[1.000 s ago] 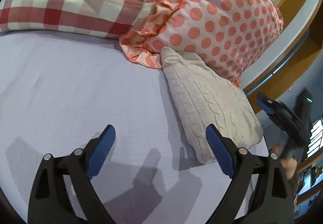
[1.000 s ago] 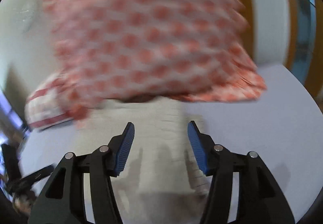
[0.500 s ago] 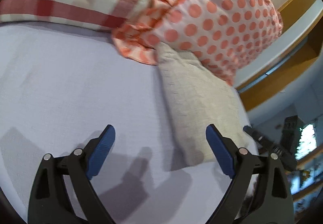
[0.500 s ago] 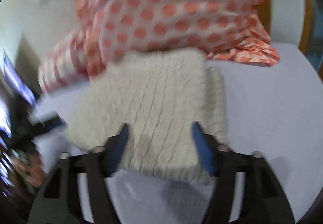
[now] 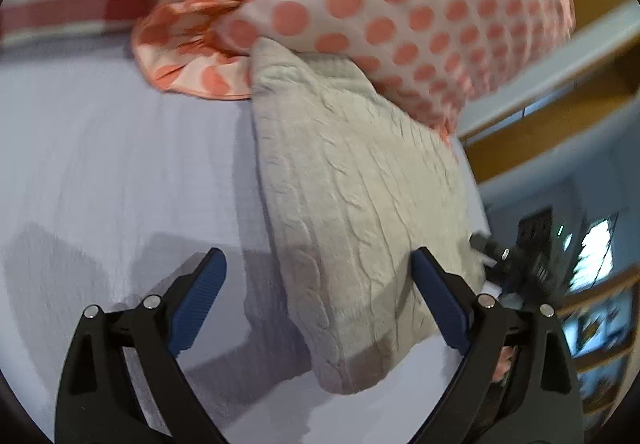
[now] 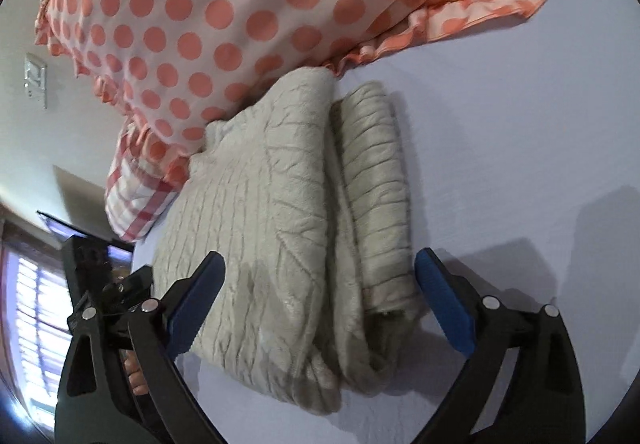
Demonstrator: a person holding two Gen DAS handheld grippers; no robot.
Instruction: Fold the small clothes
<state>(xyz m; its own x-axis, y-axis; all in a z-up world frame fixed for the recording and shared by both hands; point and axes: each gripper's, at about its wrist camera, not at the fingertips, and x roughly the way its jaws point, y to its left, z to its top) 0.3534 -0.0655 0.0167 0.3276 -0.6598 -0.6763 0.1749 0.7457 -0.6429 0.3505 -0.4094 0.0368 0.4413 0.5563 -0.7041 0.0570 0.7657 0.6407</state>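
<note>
on the lavender bed sheet (image 5: 100, 164), a folded cream cable-knit sweater (image 5: 360, 212) lies with its far end tucked just under the polka-dot pillow (image 5: 400, 4). from the left wrist view the sweater runs from about 12 o'clock down to 5 o'clock, and the left hand-held gripper (image 5: 318, 304) hovers above its near corner with its blue-padded fingers (image 5: 198, 296) spread wide apart, holding nothing; the left pad is over bare sheet, the right pad over the sweater's edge. a red-and-white checked pillow (image 5: 60, 4) sits at 10 o'clock, blurred, touching the polka-dot one.

from the right wrist view the sweater (image 6: 272, 228) fills the centre, a ribbed rolled part lying along its 3 o'clock side. the right hand-held gripper (image 6: 320, 300) stands over the near end of the garment, jaws wide apart and empty, one pad on each side of the folded bundle. the polka-dot pillow (image 6: 224, 4) spans 10 to 1 o'clock, resting on the sweater's far end, with the checked pillow (image 6: 132, 196) peeking out at 9 o'clock. a light switch (image 6: 36, 80) shows on the wall at 10 o'clock. shadows of the gripper fall on the sheet (image 6: 520, 124) at 3 to 4 o'clock.
</note>
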